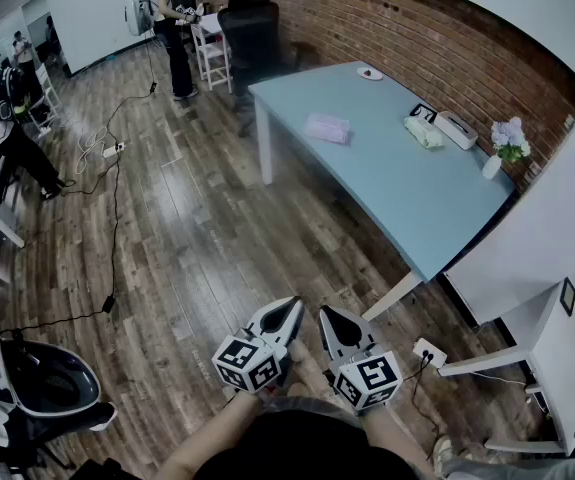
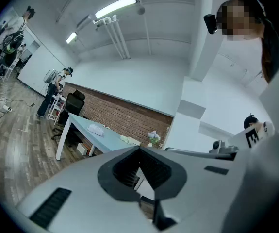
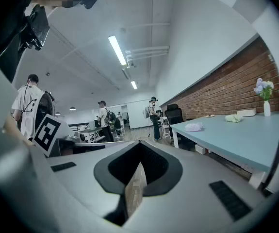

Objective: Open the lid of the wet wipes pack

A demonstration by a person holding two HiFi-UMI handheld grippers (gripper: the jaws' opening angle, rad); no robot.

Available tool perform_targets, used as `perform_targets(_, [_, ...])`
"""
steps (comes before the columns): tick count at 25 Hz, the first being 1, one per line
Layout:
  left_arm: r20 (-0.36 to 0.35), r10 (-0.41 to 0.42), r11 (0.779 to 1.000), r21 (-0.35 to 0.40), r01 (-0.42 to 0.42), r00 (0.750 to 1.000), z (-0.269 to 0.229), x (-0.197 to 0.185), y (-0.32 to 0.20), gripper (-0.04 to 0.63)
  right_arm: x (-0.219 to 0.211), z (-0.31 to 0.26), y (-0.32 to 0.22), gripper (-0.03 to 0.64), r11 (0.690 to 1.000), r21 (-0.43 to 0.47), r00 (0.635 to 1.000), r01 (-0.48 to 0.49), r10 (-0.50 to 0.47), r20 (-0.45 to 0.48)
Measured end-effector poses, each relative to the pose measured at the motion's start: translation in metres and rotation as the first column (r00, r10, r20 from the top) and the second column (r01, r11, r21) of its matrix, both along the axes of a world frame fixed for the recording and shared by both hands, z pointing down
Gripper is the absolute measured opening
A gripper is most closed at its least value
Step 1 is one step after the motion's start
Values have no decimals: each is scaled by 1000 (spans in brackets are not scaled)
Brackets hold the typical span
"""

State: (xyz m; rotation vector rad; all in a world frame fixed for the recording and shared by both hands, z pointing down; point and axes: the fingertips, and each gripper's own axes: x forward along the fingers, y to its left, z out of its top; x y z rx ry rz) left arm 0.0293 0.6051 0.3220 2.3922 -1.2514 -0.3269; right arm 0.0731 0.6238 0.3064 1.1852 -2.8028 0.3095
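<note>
A pale lilac soft pack (image 1: 328, 128) lies on the light blue table (image 1: 407, 198), far from both grippers; the same pack (image 3: 193, 126) shows small in the right gripper view. A pale green pack (image 1: 424, 131) lies further along the table by the brick wall. My left gripper (image 1: 289, 306) and right gripper (image 1: 329, 314) are held side by side over the wooden floor, well short of the table. Both are shut and hold nothing. In its own view the left gripper (image 2: 140, 150) points level towards the table (image 2: 88, 130). The right gripper (image 3: 141, 145) has the table (image 3: 236, 135) on its right.
On the table also stand a white box (image 1: 456, 128), a vase of flowers (image 1: 508, 146) and a small dish (image 1: 370, 73). A black office chair (image 1: 252, 28) stands at its far end. Cables (image 1: 97, 148) trail over the floor. People stand at the back. A white desk (image 1: 557, 338) is on the right.
</note>
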Motion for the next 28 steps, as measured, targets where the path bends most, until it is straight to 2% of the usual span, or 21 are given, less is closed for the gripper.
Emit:
perform_targets(4, [-19, -4, 1000, -9, 4, 1000, 9, 12, 2, 11, 15, 8, 1, 18, 1000, -3, 1000, -6, 6, -11])
perform_targets(7, [-7, 2, 1000, -12, -2, 1000, 12, 19, -2, 11, 19, 12, -2, 18, 1000, -11, 1000, 4, -5, -17])
perform_targets(16, [3, -12, 999, -34, 12, 1000, 23, 14, -12, 11, 5, 24, -10, 18, 998, -32, 998, 55, -56, -33])
perform_targets(21, [-2, -20, 999, -41, 20, 1000, 34, 10, -38, 11, -7, 36, -28, 18, 995, -41, 994, 88, -90, -54])
perform_targets(25, [11, -34, 999, -25, 34, 999, 32, 4, -77, 11, -6, 39, -62, 18, 998, -45, 997, 44, -46, -60])
perform_targets(28, [12, -2, 1000, -29, 2, 1000, 32, 8, -109, 11, -5, 42, -94, 18, 999, -52, 998, 10, -13, -67])
